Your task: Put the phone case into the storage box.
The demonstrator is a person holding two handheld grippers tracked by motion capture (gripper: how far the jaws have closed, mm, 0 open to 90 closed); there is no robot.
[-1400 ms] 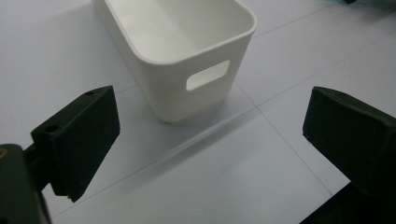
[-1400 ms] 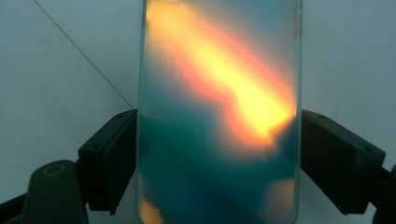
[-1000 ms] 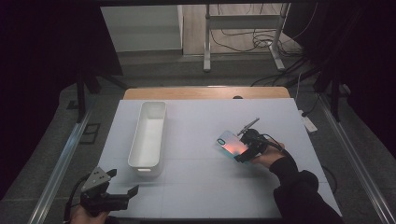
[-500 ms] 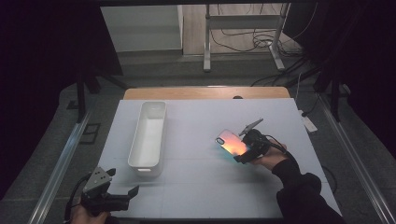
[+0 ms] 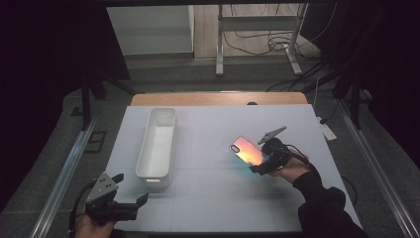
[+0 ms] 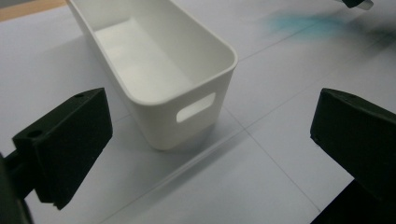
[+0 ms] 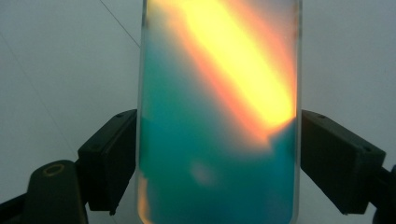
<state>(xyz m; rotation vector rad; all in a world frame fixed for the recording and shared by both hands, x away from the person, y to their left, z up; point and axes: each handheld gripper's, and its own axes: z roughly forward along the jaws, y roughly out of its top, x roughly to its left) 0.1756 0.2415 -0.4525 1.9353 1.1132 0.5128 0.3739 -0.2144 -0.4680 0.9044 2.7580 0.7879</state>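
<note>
A phone case (image 5: 246, 150) with an iridescent teal, orange and yellow back hangs tilted above the right half of the white table (image 5: 213, 129). My right gripper (image 5: 262, 161) is shut on its near end. In the right gripper view the case (image 7: 219, 107) fills the gap between the two black jaws, which press on its long edges. A long white bin (image 5: 158, 141) stands left of centre. My left gripper (image 5: 130, 195) rests at the table's near left corner, open and holding nothing. Between its wide jaws, the left gripper view shows the bin's near end (image 6: 187, 88).
The bin has a slot handle (image 6: 196, 107) in its near end wall and is empty. A wooden strip (image 5: 218, 98) runs along the table's far edge. Metal rails flank the table, and cables (image 5: 257, 44) lie on the floor behind it.
My right gripper has lifted the phone case off the table and carried it a little left and away. The left gripper has stayed put.
</note>
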